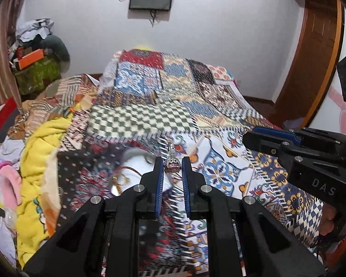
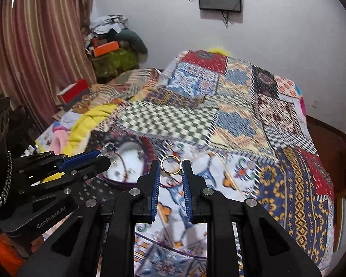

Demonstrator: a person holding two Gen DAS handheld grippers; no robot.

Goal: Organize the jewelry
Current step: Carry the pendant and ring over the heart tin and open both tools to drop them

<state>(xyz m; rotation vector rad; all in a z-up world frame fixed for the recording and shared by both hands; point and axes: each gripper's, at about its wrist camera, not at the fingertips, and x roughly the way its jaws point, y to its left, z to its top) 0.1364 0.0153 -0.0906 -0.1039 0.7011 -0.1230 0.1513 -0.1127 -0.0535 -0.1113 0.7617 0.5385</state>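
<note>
Two rings are in hand, one per gripper. The left gripper is clamped on a silver ring with a pink stone, pinched at its tips with the band standing up toward twelve o'clock. The right gripper is closed on a plain gold ring, its band spanning the pads. Both rings look light, rigid and slick, so a pinch across the band seems safest; the stone setting may be delicate. One white bowl sits on the patterned bedspread at about ten o'clock from the gold ring, holding thin chains too blurred to count.
</note>
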